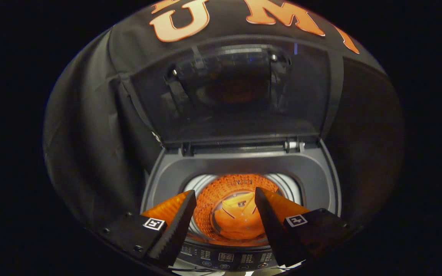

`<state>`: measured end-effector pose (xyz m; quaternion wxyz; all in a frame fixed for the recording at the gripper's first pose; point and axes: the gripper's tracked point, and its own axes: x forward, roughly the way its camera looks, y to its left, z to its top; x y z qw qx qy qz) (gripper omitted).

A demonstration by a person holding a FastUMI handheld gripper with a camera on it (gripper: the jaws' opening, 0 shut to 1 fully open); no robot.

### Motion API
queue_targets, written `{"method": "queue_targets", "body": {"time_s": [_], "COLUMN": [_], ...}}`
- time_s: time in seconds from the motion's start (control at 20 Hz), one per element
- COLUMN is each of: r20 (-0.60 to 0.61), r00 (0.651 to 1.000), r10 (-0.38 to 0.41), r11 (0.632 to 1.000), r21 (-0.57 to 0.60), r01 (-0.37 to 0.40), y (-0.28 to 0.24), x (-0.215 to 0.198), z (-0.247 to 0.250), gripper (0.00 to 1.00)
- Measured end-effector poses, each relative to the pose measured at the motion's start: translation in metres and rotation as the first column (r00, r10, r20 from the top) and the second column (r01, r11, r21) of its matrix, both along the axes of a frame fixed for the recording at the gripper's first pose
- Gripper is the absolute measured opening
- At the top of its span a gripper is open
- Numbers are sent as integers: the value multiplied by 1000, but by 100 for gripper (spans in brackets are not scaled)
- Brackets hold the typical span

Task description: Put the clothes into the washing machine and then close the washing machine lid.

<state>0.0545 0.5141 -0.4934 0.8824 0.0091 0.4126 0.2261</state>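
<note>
Black cloth walls the booth behind a top-loading washing machine [240,168], whose lid [236,92] stands upright and open. 1 garment [238,216] already lies in the drum [236,207], beyond the gripper [225,201] — its 2 fingers are spread apart and hold nothing. With the clothes in, the lid remains: probably best to reach over its top edge and draw it forward and down gently — keeping the fingers clear of the hinge [294,145].

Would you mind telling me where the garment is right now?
In the gripper view, the garment lies at the bottom of the washing machine drum, beyond the open gripper and below the raised lid.
</note>
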Motion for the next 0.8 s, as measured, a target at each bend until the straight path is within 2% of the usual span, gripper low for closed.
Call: {"method": "queue_targets", "body": {"time_s": [0.15, 0.45, 0.6, 0.8], "r20": [101, 254, 313, 396], "r00": [995, 966, 947, 911], "r10": [2, -58, -75, -113], "r11": [998, 984, 980, 981], "r21": [60, 180, 199, 191], "r01": [-8, 11, 11, 39], "y": [5, 2, 2, 0], "x": [5, 28, 53, 110], "z": [58, 164, 199, 248], "gripper": [98, 98, 98, 98]}}
